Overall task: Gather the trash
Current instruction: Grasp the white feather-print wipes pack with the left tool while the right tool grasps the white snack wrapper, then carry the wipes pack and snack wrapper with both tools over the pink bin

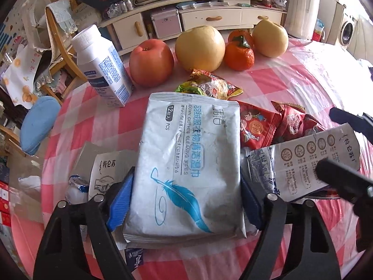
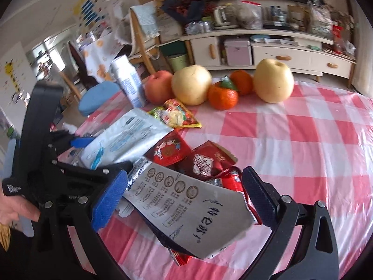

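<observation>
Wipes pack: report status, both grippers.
Left gripper fingers closed on wipes pack. Right gripper open around flattened carton. Red wrappers crowd alongside.

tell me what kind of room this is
Most likely a lived-in home's living or dining room. A table with a pink checked cloth holds fruit such as an apple, a cluttered cream sideboard lines the back wall, and a washing machine stands at the far right.
</observation>
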The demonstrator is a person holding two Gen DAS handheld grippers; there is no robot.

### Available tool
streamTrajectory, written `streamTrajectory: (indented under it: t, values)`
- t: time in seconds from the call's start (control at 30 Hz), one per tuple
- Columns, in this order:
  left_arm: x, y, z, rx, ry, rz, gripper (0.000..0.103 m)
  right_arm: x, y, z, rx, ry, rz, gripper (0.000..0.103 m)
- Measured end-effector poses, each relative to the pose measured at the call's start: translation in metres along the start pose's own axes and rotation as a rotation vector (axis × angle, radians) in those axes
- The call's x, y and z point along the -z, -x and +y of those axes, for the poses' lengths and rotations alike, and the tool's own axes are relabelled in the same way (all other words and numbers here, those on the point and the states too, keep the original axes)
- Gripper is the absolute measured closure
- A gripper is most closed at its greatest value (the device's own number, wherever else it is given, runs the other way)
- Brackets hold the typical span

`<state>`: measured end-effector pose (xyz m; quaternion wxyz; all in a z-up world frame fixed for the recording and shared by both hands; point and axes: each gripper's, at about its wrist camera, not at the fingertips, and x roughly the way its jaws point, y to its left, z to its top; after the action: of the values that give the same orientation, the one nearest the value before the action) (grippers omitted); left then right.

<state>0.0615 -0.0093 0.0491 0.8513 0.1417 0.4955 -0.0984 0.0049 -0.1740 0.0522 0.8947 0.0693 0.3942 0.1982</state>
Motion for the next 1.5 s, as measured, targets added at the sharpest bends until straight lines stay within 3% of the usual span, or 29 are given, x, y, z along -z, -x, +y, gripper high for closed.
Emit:
streamTrajectory:
  t: [0.33,0.5,0.7,0.8,0.83,1.03,1.27,1.5]
  values:
    - [0.003,0.010,0.016,0.053,0.061,-0.001,0.026,0.016,-0.006,0.019,-0.093,0.132,0.109,0.004]
    - [0.005,0.029,0.028,0.083,0.091,-0.040,0.026,0.033,-0.004,0.045,-0.108,0.289,0.149,0.004]
    - [0.011,0.053,0.036,0.110,0.114,-0.086,0.026,0.035,-0.012,0.052,-0.022,0.334,0.142,0.006]
    - [0.014,0.062,0.039,0.119,0.120,-0.102,0.026,0.035,-0.015,0.053,0.006,0.351,0.134,0.018]
    - [0.015,0.065,0.041,0.123,0.126,-0.107,0.026,0.035,-0.015,0.054,0.017,0.358,0.130,0.027]
    - [0.021,0.075,0.052,0.126,0.167,-0.124,0.026,0.037,-0.018,0.058,0.107,0.395,0.121,0.042]
    - [0.028,0.087,0.055,0.133,0.184,-0.152,0.026,0.042,-0.014,0.065,0.139,0.402,0.104,0.043]
    - [0.038,0.104,0.061,0.146,0.195,-0.190,0.026,0.038,0.004,0.069,0.155,0.337,0.033,0.043]
